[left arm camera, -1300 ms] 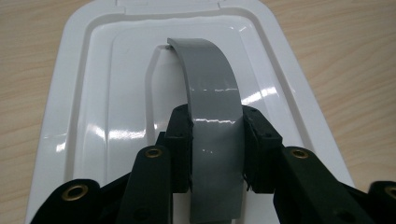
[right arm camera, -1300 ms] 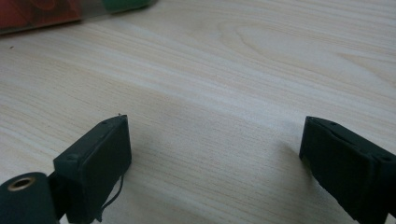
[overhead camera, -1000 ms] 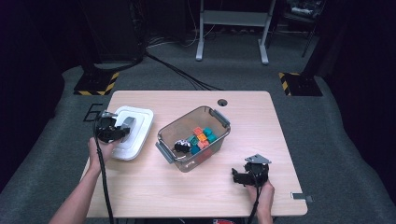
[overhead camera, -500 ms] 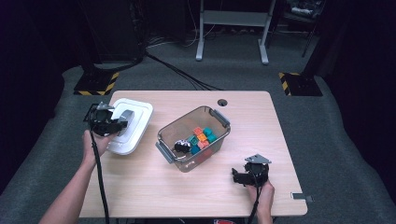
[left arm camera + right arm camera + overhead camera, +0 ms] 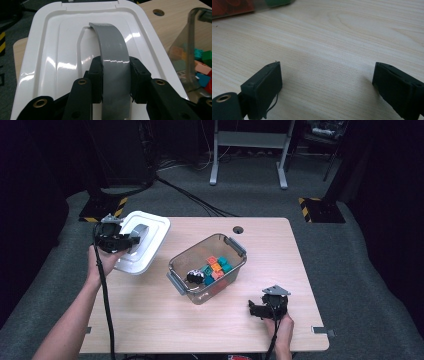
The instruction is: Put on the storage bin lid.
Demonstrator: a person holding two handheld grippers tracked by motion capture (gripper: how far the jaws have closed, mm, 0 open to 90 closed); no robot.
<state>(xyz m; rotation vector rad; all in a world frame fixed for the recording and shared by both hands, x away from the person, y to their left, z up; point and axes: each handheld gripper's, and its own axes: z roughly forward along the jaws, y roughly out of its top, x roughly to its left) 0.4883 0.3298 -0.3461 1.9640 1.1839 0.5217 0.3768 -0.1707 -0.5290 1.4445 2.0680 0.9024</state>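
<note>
1. Fingers (image 5: 96, 82) of left gripper (image 5: 115, 82) clamp the grey handle (image 5: 113, 62) of the white lid (image 5: 50, 62), held tilted at the table's (image 5: 150, 320) far left.
2. Right gripper (image 5: 327, 87) rests wide open, holding nothing, near right.
3. Risk: the smooth handle could slide in the pinch, so the lid swings or knocks the clear bin (image 5: 207, 270) just right of it.
4. Lid's underside hidden; blocks (image 5: 216, 267) blur behind the bin wall.

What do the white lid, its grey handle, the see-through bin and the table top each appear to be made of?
White rectangular lid: glossy moulded plastic, sharp highlights. Grey arched handle: smooth plastic, softer sheen. Clear smoky bin: transparent plastic, blocks visible through its wall. Pale table top: matt wood or wood-look laminate, grain lines; cannot tell which.
</note>
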